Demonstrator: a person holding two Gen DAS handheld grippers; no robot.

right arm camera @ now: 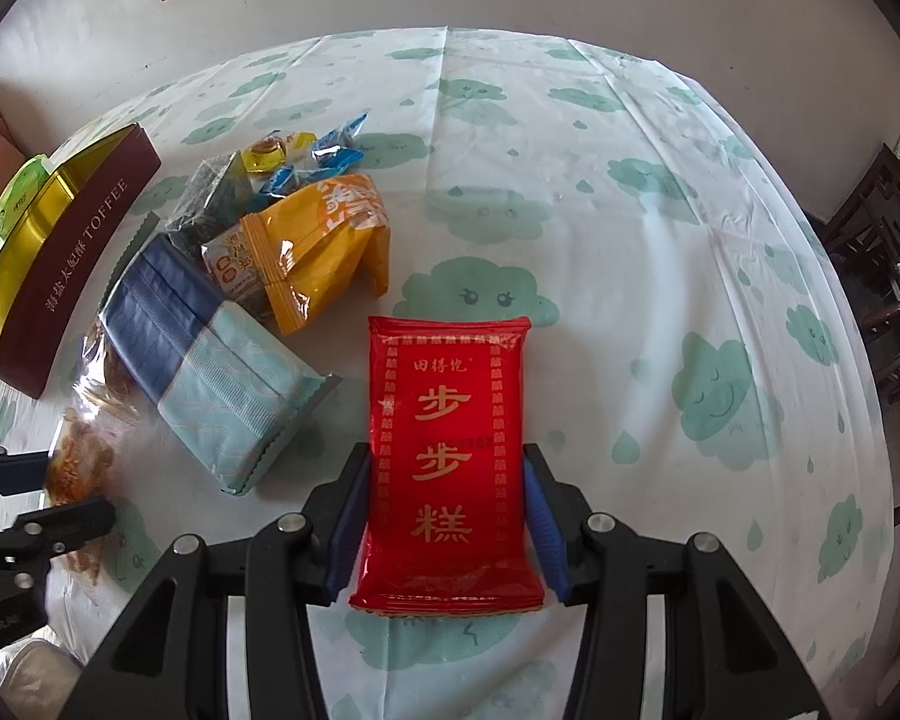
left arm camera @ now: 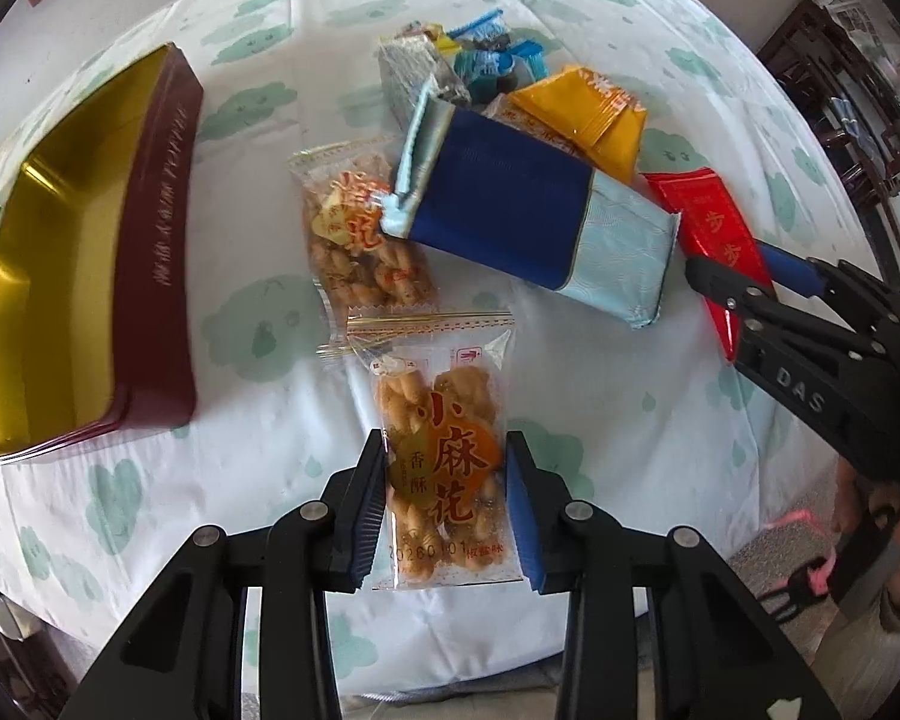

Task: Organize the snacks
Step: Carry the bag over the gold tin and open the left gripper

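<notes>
Gripping one packet per hand: my left gripper (left arm camera: 447, 480) pinches the twist-snack packet (left arm camera: 441, 456), my right gripper (right arm camera: 447, 522) clamps the red cake packet (right arm camera: 447, 462). Next, I judge, both go into the gold tin (left arm camera: 60, 276) at nine o'clock.

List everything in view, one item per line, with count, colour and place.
tin box: one, maroon outside, gold inside, open, far left of the table
twisted-dough snack packets: two, clear with orange print; one between the left gripper's pads, one beyond it
blue packet: one, navy and pale blue, middle of the pile
yellow packets: at least two, overlapping, behind the blue packet
small wrapped sweets: several, blue, yellow, silver, far end of the pile
red packet: one, red with gold print, between the right gripper's pads
tablecloth: one, white with green clouds
left gripper: black, blue pads
right gripper: black, blue pads
</notes>
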